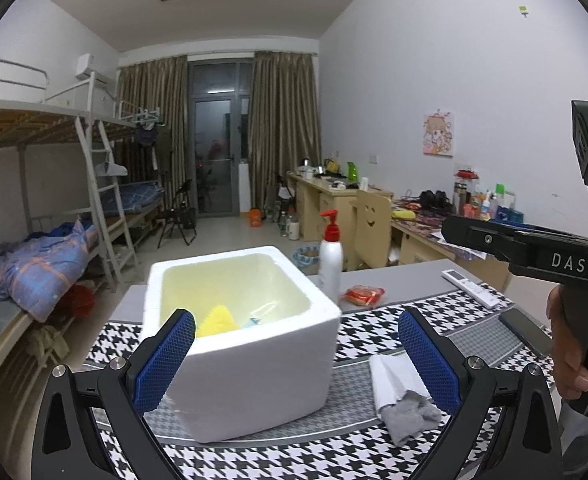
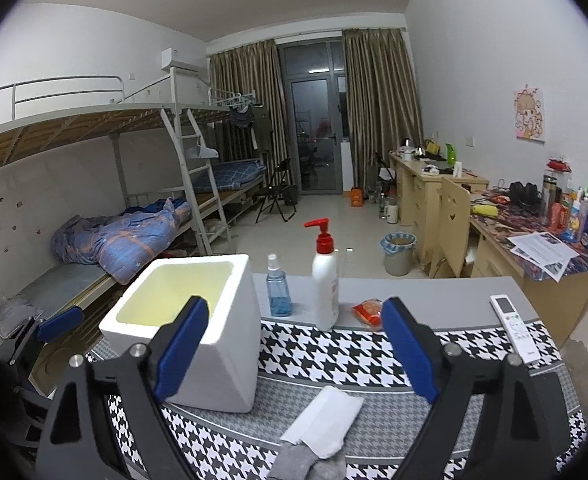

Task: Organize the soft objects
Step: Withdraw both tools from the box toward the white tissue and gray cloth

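A white foam box [image 1: 246, 344] stands on the houndstooth cloth; inside it lie a yellow soft item [image 1: 216, 320] and a light blue item [image 1: 260, 316]. The box also shows in the right wrist view [image 2: 210, 344]. A white and grey sock [image 1: 402, 396] lies on the cloth right of the box, near the front edge in the right wrist view [image 2: 322, 432]. My left gripper [image 1: 298, 358] is open and empty, its jaws straddling the box's near side. My right gripper [image 2: 298, 354] is open and empty above the sock; its body shows in the left wrist view [image 1: 534, 244].
A white pump bottle with red top [image 2: 326, 284], a blue spray bottle [image 2: 278, 292], a red snack packet [image 2: 368, 312] and a white remote [image 2: 514, 326] stand on the table [image 2: 434, 300]. A dark phone [image 1: 528, 330] lies at right. Bunk beds at left, desks at right.
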`<state>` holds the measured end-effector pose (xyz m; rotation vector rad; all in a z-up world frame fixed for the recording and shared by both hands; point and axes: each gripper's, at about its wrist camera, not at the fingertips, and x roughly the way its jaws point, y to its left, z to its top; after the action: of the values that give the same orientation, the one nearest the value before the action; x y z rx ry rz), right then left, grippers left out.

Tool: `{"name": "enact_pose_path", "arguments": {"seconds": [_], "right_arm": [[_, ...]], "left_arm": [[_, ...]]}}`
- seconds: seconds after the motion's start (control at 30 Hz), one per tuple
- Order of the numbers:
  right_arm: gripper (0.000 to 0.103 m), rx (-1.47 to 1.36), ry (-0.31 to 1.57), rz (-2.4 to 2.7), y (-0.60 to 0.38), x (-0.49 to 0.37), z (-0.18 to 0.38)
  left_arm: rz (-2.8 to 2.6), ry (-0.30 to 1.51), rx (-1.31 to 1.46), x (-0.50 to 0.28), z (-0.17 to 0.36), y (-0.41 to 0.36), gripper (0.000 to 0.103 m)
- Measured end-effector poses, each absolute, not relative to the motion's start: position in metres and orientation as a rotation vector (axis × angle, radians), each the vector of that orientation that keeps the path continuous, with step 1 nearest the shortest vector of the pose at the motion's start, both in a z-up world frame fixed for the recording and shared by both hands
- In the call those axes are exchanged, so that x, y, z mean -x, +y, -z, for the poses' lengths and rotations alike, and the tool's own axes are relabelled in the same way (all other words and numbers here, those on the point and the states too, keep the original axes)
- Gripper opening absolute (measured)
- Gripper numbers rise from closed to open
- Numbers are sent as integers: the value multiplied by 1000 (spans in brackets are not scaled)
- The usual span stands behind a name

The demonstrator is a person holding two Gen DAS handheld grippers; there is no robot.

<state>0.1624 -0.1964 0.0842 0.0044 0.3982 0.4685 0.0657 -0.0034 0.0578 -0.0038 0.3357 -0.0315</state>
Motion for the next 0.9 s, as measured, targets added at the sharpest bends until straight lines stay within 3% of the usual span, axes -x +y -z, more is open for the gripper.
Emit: {"name": "enact_pose_path", "arguments": {"seconds": [0.9], "right_arm": [[91,18,426,-384,-219,-155,-63]], "left_arm": [[126,372,8,-70,-36,-30,102]]}}
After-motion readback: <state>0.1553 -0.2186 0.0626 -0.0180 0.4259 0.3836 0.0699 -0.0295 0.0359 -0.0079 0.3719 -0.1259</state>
